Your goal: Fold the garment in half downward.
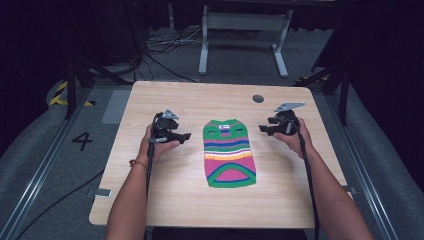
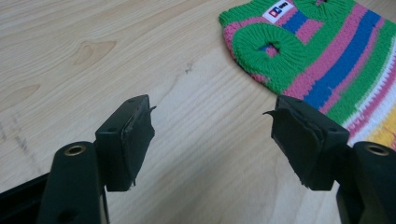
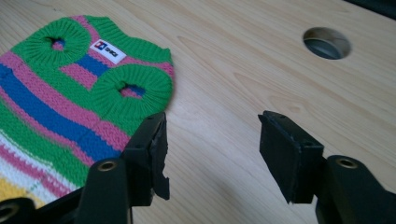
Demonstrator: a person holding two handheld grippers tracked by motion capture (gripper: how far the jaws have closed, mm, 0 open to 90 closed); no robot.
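Lying flat mid-table, the sweater runs lengthwise away from the person, neck end far, hem near. The left gripper and right gripper flank its neck end, each just beside an armhole, jaws spread wide and empty. Both sit about equally near, pointing inward at it.

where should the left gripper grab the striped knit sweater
Probably the far left corner of the striped knit sweater, by the green ribbed armhole. It lies flat, so the open left gripper, already beside that edge, could slide a jaw under from the left.
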